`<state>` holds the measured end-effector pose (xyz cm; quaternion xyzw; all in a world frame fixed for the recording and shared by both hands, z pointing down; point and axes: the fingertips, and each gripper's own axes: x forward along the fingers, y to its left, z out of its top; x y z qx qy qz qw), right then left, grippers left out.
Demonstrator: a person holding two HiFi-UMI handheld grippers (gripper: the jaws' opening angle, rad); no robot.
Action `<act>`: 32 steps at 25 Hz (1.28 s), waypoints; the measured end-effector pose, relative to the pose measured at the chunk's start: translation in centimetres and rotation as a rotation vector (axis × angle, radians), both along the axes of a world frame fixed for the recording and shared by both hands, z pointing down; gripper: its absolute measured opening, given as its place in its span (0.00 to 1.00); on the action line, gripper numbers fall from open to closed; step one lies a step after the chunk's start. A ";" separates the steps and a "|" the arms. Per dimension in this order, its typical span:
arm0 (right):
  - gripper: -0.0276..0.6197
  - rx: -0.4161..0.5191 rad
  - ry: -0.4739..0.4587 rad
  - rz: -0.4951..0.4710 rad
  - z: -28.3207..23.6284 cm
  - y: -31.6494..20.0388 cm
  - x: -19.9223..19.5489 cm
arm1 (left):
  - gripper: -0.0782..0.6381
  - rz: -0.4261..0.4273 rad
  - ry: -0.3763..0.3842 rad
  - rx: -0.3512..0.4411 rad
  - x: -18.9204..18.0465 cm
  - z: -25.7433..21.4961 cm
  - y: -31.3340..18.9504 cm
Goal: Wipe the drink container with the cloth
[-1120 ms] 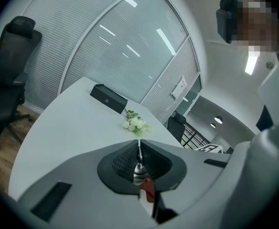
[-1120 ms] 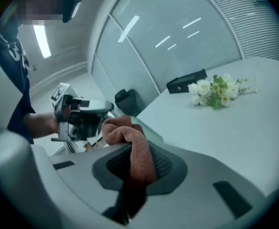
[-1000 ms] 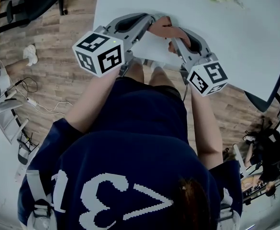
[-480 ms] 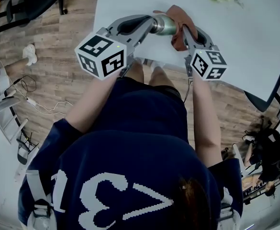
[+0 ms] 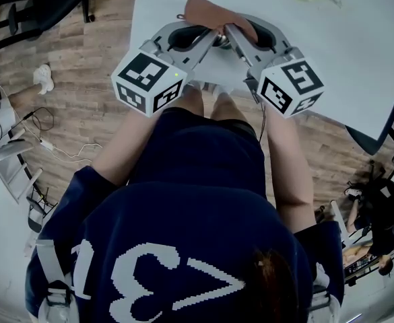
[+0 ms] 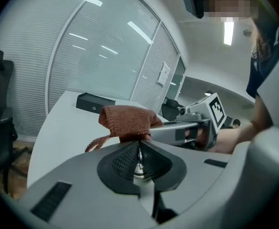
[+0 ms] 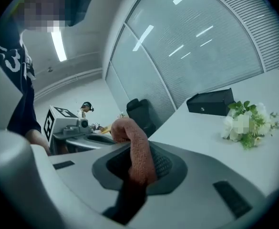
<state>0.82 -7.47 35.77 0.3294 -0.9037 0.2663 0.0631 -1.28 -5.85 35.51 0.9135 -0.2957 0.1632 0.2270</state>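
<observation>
While the left claw [image 6: 139,145] pinches the drink container [image 6: 138,165], the right claw [image 7: 136,147] clamps the cloth [image 7: 131,132].

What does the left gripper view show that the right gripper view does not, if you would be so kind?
Only the left gripper view: the left gripper with its jaws shut on a sliver of the metal drink container, and the cloth draped just beyond them.

Only the right gripper view: the right gripper with its jaws clamped on the cloth, and white flowers on the table.

Both: the cloth, the black box, the white table and the opposite gripper with its marker cube.
</observation>
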 end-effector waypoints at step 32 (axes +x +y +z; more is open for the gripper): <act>0.34 0.001 0.325 0.417 2.9 1.3 16.4 | 0.14 0.070 0.077 0.058 5.1 -2.3 -0.5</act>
